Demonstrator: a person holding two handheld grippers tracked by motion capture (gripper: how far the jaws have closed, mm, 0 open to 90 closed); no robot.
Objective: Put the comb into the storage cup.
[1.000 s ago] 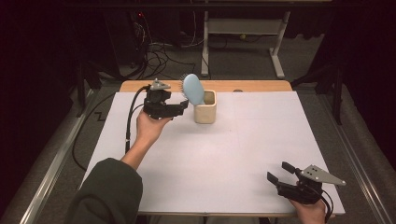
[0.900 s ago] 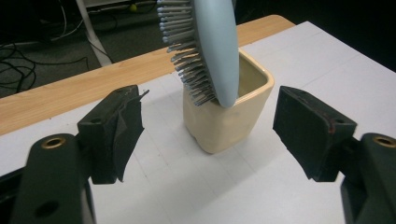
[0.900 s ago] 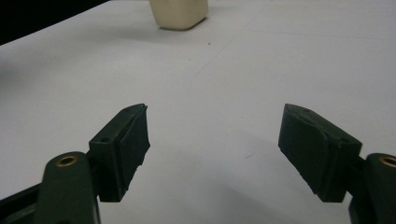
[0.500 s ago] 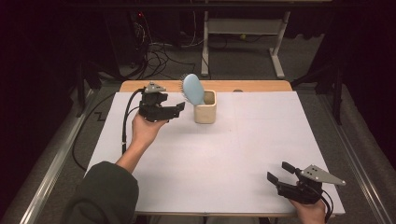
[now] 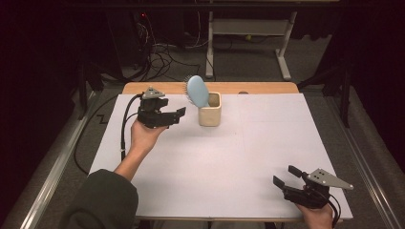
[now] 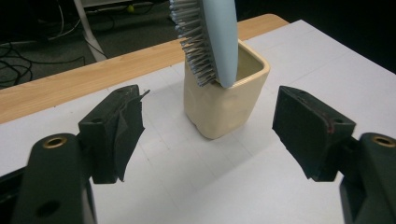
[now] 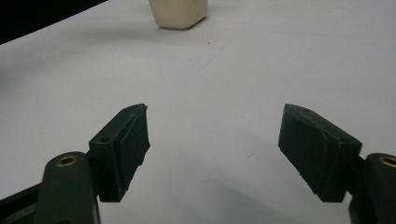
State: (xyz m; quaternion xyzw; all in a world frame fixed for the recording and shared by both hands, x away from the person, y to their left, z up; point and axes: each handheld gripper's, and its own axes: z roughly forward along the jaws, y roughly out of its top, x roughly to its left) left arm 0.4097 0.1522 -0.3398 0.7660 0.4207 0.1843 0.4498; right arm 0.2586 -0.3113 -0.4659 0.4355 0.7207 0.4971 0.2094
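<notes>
At far left in the high view, a dark sleeve (image 5: 98, 200) and bare forearm reaching up from the bottom edge, with a black cable (image 5: 125, 128) trailing off beside the wrist. Above the palm, the left hand-held gripper (image 5: 177, 116), raised over the white tabletop (image 5: 248, 157) and pointed toward the right, jaws apart with nothing between them. In the left gripper view, the same two black jaws standing wide to either side, the cream cup (image 6: 226, 98) straight ahead between them but farther off, untouched. Just right of the left hand-held gripper in the high view, the cream cup (image 5: 210, 109), square-sided with rounded corners, upright near the far edge of the white sheet, close to the bare wooden strip (image 5: 258, 88) behind. Inside the cup, a light blue hairbrush (image 5: 197, 90), handle end down, head up and tilted to the left, bristles (image 6: 196, 42) grey and facing left. Farther right, a broad stretch of bare white surface. At bottom right, well apart from the cup, the right hand-held gripper (image 5: 285, 176), low near the front edge, grey three-cornered plate (image 5: 329, 177) on top, pointed up and to the left, jaws apart and holding nothing. In the right gripper view, plain white surface between the two spread jaws, the cup's base (image 7: 178, 13) far ahead at the top edge.
</notes>
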